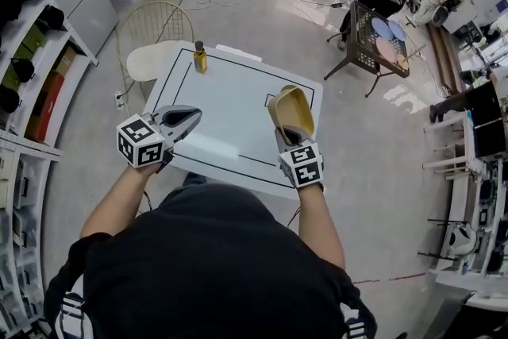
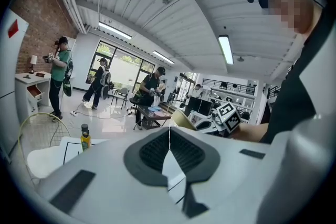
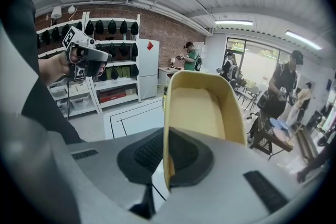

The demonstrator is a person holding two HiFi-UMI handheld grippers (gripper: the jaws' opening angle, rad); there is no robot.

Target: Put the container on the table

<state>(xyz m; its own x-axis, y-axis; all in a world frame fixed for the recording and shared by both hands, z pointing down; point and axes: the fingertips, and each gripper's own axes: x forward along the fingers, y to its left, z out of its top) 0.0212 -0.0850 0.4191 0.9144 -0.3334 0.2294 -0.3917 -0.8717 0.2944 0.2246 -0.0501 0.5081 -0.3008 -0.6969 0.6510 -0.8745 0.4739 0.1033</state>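
Note:
A tan plastic container hangs tilted above the right half of the white table. My right gripper is shut on its near rim. In the right gripper view the container rises open-side up from between the jaws, and the right gripper pinches its left wall. My left gripper hovers over the table's near left part, shut, with nothing in it. In the left gripper view the left gripper has its pads meeting, and the container shows beyond them to the right.
A small yellow bottle stands at the table's far left corner. A wire chair with a white seat stands just behind that corner. Shelves run along the left. A dark cart with plates and several people are at the back right.

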